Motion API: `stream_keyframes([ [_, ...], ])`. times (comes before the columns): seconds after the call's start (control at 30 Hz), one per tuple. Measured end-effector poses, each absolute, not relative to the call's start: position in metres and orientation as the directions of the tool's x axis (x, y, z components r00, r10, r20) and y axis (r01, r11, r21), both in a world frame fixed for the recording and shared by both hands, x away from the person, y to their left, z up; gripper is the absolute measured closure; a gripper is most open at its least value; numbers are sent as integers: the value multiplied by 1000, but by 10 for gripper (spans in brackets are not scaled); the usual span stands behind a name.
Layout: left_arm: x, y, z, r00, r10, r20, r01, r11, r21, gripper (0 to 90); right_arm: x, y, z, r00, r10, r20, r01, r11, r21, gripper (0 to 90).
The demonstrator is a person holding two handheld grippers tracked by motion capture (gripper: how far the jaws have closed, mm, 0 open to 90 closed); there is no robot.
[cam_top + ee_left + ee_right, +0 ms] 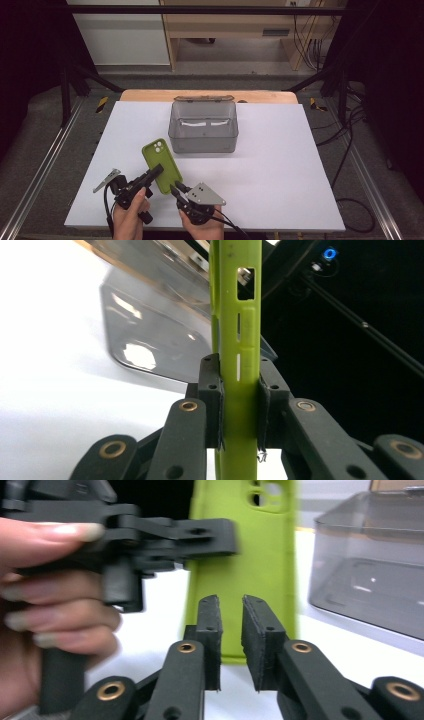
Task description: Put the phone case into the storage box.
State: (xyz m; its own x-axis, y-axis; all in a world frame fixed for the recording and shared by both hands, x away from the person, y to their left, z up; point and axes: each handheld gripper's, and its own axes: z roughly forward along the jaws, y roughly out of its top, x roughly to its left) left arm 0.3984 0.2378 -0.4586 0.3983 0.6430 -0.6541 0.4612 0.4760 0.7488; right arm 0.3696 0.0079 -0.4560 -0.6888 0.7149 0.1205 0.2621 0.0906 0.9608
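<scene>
A green phone case (161, 165) stands tilted above the white table sheet, camera cutout at its far end. My left gripper (155, 172) is shut on its long edge; in the left gripper view the case (240, 340) rises edge-on between the jaws of that gripper (239, 405). My right gripper (176, 189) sits just below the case's near end. In the right gripper view its jaws (231, 605) stand a narrow gap apart with nothing between them, and the case (240, 555) is right behind them, with the left gripper (200, 530) clamped across it.
A smoky clear plastic box (203, 129) with its lid tipped back stands mid-table beyond the case, also seen as the box (370, 580) at right. The white sheet (280, 170) stretches to the right. A wooden table edge (150, 95) runs along the back.
</scene>
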Motion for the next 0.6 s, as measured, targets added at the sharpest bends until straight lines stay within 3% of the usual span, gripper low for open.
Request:
stream_keyframes([
  [0.23,399,242,-459,388,662,-641,451,470,759,773,394,-9,-456,-662,747,62,321,209,924,627],
  [0.43,397,243,-458,389,681,-620,441,453,775,773,413,-21,-455,-650,760,7,366,305,879,459],
  [0.6,397,243,-457,389,694,-606,433,443,785,773,427,-33,-453,-655,756,7,403,341,849,357],
])
